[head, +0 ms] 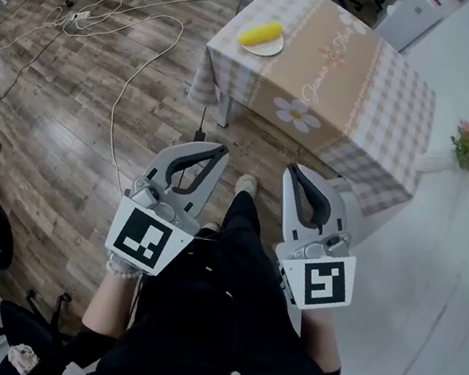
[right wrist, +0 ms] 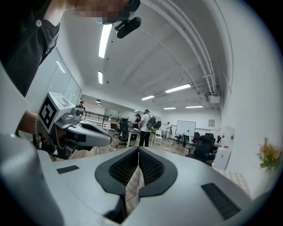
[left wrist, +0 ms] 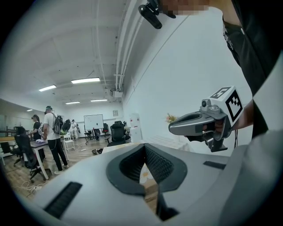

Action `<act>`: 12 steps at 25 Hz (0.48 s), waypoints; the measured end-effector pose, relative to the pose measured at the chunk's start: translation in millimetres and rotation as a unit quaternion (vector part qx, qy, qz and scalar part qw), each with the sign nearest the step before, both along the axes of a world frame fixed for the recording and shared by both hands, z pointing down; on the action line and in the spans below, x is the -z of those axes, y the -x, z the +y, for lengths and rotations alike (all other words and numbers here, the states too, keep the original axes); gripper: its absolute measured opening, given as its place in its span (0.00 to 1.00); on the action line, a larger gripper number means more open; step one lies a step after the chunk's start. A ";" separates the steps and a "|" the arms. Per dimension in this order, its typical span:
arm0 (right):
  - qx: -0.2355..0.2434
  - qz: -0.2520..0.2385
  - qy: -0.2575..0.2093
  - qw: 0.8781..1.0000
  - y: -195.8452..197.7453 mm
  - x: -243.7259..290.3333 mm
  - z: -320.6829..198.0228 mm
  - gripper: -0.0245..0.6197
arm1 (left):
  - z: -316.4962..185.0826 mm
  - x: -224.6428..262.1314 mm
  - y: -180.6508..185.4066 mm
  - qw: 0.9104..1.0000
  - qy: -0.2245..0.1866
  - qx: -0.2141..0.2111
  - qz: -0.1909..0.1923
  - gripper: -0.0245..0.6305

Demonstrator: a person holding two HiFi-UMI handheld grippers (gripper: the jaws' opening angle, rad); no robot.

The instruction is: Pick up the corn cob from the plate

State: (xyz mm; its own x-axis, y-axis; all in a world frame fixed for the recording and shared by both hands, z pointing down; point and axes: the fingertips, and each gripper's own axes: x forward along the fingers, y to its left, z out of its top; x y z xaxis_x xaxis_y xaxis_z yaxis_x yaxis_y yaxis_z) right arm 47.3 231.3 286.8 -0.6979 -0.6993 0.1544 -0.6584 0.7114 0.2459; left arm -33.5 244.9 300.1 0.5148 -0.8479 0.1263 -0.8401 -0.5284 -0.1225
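Yellow corn cob [head: 261, 33] lies sideways on a white plate [head: 272, 50] at the table's [head: 349, 86] corner.

Corn cob [head: 261, 33]: bright yellow. Plate [head: 271, 51] under it: white. Table [head: 357, 96] cloth: grey-white check, beige centre panel, white daisy print. Floor [head: 66, 127]: brown wood planks. Your left gripper [head: 219, 149] and right gripper [head: 294, 173]: pale grey, black jaw linings, black-and-white square markers. Your clothes [head: 222, 314]: black.

Head view looks steeply down on the table [head: 358, 87]; gripper views look level outward.
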 end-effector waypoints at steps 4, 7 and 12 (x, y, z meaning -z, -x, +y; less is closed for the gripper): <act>0.001 -0.007 -0.002 1.000 -1.7 -4.2 -9.6 0.10 | -6.2 -2.6 -2.2 1.000 -0.001 0.003 0.001 0.06; 0.012 -0.004 0.000 1.000 4.1 -6.2 -13.7 0.10 | -10.8 -4.8 0.2 1.000 0.000 0.009 0.001 0.06; 0.020 -0.004 0.004 1.000 8.0 -6.3 -21.9 0.10 | -19.5 -2.0 2.6 1.000 -0.002 0.014 -0.003 0.06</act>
